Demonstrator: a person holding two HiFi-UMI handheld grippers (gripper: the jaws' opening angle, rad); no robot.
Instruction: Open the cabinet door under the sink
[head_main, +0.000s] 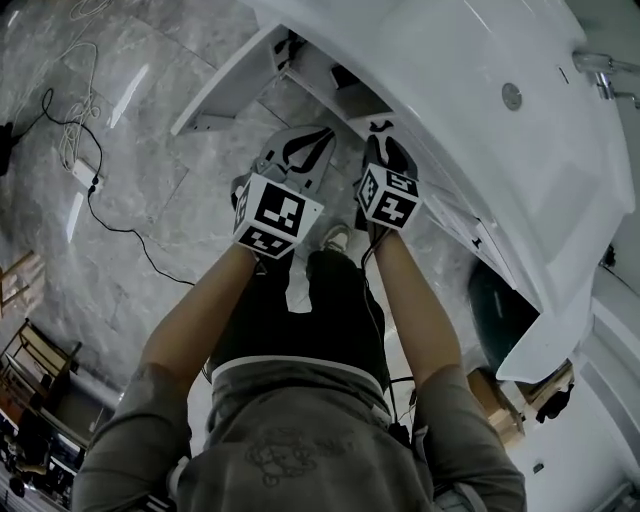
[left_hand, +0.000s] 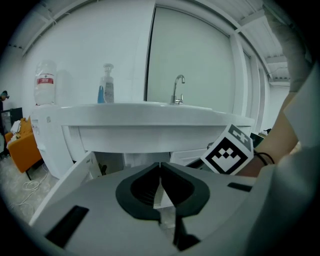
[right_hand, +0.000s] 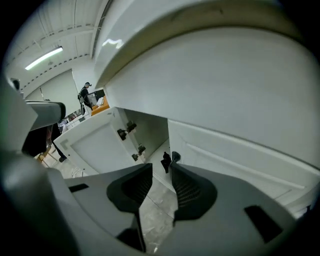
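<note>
The white sink (head_main: 470, 110) stands over a white cabinet. Its left door (head_main: 215, 95) stands swung wide open, and in the right gripper view this door (right_hand: 97, 145) shows its hinges (right_hand: 127, 130). The right door (right_hand: 235, 160) is closed, with a small black knob (right_hand: 166, 161) at its near edge. My right gripper (right_hand: 161, 166) is open, and the knob sits just past its fingertips, close to the right one. My left gripper (left_hand: 160, 165) is shut on nothing and hangs in front of the basin (left_hand: 145, 117). In the head view the left gripper (head_main: 308, 142) and the right gripper (head_main: 383, 130) sit side by side below the sink.
A faucet (left_hand: 177, 90), a soap bottle (left_hand: 106, 85) and a large bottle (left_hand: 45, 82) stand on the sink. A cable and power strip (head_main: 85, 175) lie on the marble floor at left. A dark round bin (head_main: 495, 310) sits under the sink's right end. My shoe (head_main: 337, 237) is below the grippers.
</note>
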